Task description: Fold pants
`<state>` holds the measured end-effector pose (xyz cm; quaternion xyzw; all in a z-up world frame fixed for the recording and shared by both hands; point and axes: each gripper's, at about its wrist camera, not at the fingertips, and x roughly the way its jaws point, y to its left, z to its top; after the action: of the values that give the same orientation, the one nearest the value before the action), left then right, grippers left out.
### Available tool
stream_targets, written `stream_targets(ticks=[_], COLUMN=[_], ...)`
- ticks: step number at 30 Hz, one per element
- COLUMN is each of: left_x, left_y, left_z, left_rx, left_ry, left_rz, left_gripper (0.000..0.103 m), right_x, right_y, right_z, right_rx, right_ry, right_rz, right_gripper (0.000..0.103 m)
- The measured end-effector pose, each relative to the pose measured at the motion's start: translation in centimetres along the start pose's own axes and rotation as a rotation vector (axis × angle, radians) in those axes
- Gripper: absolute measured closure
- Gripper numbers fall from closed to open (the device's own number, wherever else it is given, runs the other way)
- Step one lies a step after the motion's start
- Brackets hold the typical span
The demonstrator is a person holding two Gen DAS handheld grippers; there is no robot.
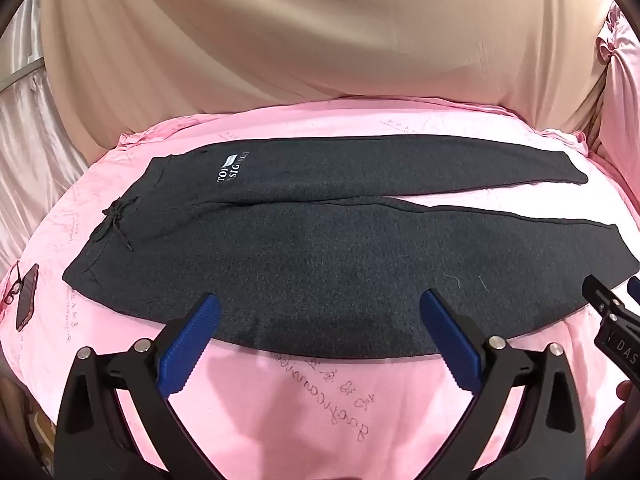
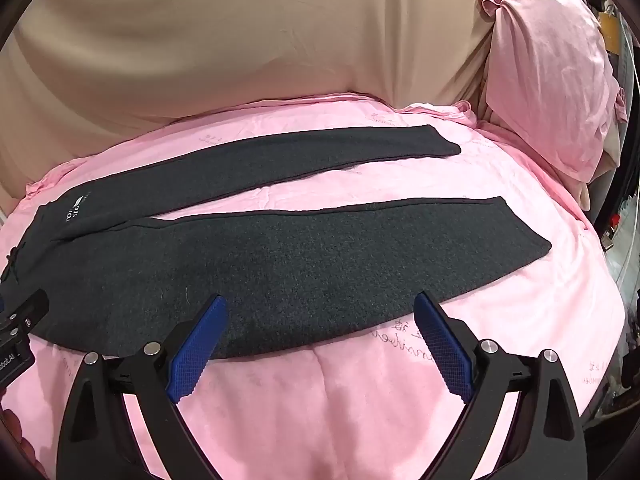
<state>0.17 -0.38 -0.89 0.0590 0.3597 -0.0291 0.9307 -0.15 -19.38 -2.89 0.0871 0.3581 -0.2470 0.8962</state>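
Dark grey pants (image 1: pixel 320 248) lie flat on the pink bedsheet (image 1: pixel 304 408), waistband and drawstring bow (image 1: pixel 114 220) at the left, both legs spread out to the right. A white logo (image 1: pixel 232 166) sits near the waist. My left gripper (image 1: pixel 320 312) is open and empty, hovering at the near edge of the near leg by the hip. My right gripper (image 2: pixel 320 312) is open and empty, at the near edge of the same leg (image 2: pixel 320 264), farther toward the cuff (image 2: pixel 524 232). The far leg (image 2: pixel 304 160) lies apart from it.
A phone and glasses (image 1: pixel 24 300) lie on the sheet left of the waistband. A beige cover (image 1: pixel 320 40) rises behind the bed. A pink pillow (image 2: pixel 548 72) stands at the right. Bed edge and clutter lie at far right (image 2: pixel 616 240).
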Motion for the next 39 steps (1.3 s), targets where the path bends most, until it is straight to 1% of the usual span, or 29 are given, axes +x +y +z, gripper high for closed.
stream_targets(ticks=[8,17,39], left_x=[0.8,1.9,4.4], left_y=[0.1,0.3,0.3], left_z=[0.2,0.4,1.4], left_rx=[-0.008,-0.007,-0.008], left_ry=[0.013,0.033,0.081], left_rz=[-0.008,-0.016,-0.009], left_gripper=[0.005,0.005,0.005], right_x=[0.3,1.4,4.1], right_y=[0.0,0.4,0.6], right_z=[0.3,0.6,0.8], right_rx=[0.004,0.003,0.001], right_ry=[0.003,0.025,0.056], right_rz=[0.004,0.002,0.002], right_gripper=[0.011,0.011,0.011])
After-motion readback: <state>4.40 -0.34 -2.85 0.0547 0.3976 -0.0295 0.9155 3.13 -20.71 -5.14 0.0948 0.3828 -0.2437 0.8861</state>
